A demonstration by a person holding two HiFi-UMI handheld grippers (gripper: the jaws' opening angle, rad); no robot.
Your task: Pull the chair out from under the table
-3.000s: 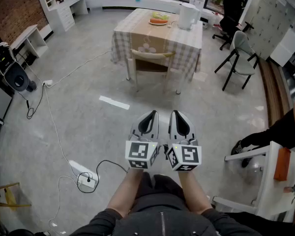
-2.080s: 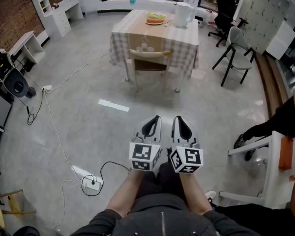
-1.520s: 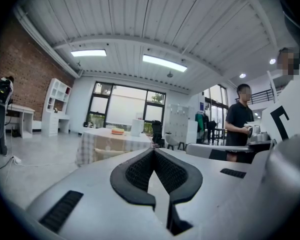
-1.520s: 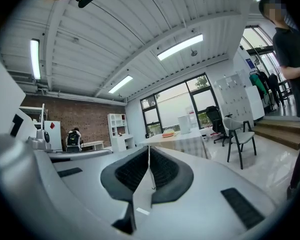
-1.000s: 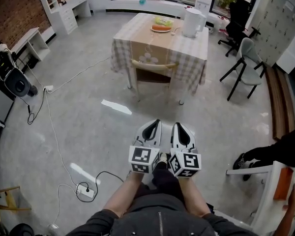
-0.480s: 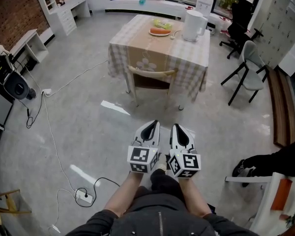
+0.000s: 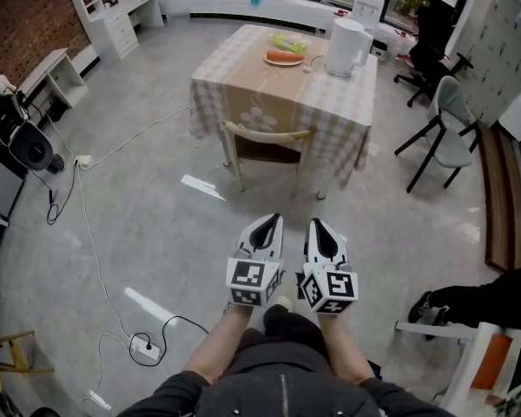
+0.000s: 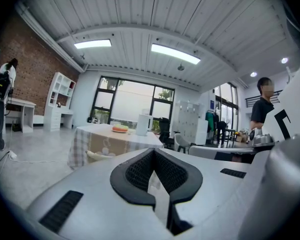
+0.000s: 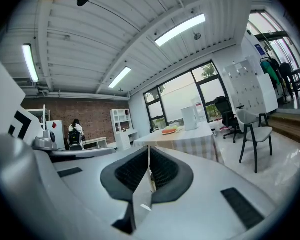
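A wooden chair (image 7: pixel 269 137) stands tucked under the near side of a table with a checked cloth (image 7: pixel 243 81); only its curved backrest and legs show. My left gripper (image 7: pixel 267 221) and right gripper (image 7: pixel 319 226) are held side by side in front of me, some way short of the chair, pointing at it. Both are shut with nothing between the jaws. In the left gripper view the left gripper (image 8: pixel 153 153) points at the table (image 8: pixel 92 136) and the chair's backrest (image 8: pixel 101 155). The right gripper (image 9: pixel 149 160) faces the same table (image 9: pixel 190 134).
A white jug (image 7: pixel 346 47) and a plate of food (image 7: pixel 283 56) sit on the table. A grey chair (image 7: pixel 447 137) stands to the right. A power strip with cables (image 7: pixel 148 348) lies on the floor at left. A person's legs (image 7: pixel 491 294) and a white table (image 7: pixel 456 359) are at lower right.
The table and chair have come nearer in the head view as I walk toward them. Both grippers stay shut, side by side.
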